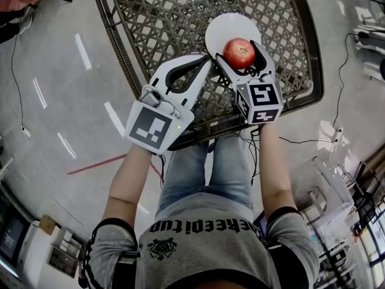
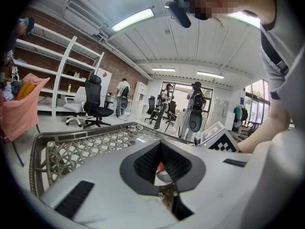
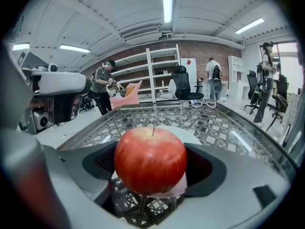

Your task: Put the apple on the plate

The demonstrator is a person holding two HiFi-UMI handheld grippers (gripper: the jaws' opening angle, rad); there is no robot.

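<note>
Apple sits clamped between the jaws of the right gripper, stem up, over the near edge of the white plate on the lattice table. This grip likely keeps it from rolling before release. The left gripper hangs beside it with jaws closed on nothing (apparently just kept clear of the plate).

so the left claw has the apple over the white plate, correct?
No, the right claw has the apple over the white plate; the right gripper view shows it clamped between those jaws. The left claw is shut with nothing in it.
</note>
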